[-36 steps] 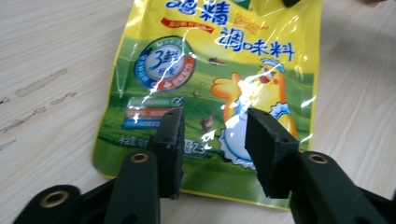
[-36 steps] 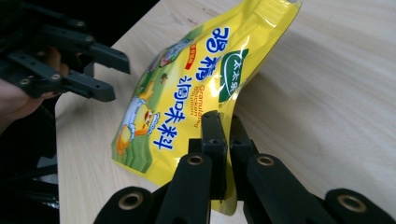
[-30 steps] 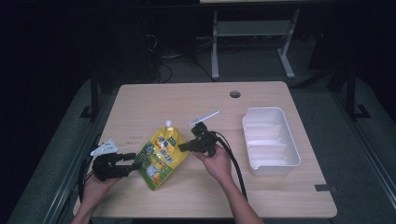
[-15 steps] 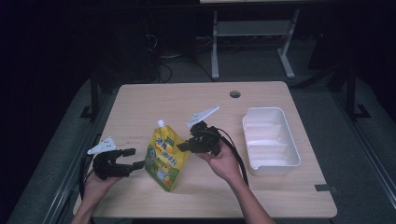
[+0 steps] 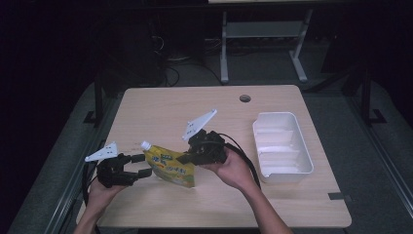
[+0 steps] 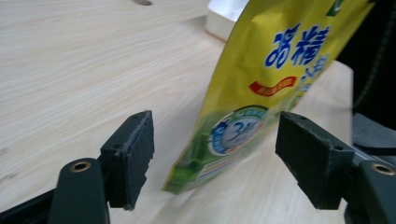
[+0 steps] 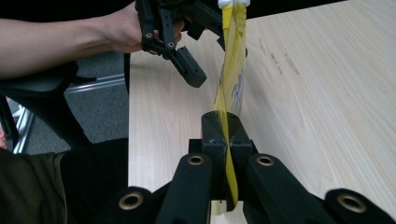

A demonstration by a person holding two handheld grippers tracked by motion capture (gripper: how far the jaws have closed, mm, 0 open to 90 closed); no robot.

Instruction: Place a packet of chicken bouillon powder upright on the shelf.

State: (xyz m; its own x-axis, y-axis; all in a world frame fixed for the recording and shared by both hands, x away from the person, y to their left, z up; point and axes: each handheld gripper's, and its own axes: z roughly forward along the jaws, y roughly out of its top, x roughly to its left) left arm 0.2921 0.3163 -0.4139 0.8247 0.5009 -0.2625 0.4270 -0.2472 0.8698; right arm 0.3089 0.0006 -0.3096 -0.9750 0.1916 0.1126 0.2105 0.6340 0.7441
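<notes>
The right tongs (image 7: 223,135) pinch the yellow pouch's (image 5: 170,165) edge, lifting it above the surface (image 5: 160,112). The left tongs (image 6: 212,154) stand spread around its lower corner; probably best to close squarely on the seam before pulling.

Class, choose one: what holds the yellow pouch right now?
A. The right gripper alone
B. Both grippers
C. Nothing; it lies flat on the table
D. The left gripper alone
A: the right gripper is clamped on the yellow pouch, while the left gripper stands open beside it.
</notes>
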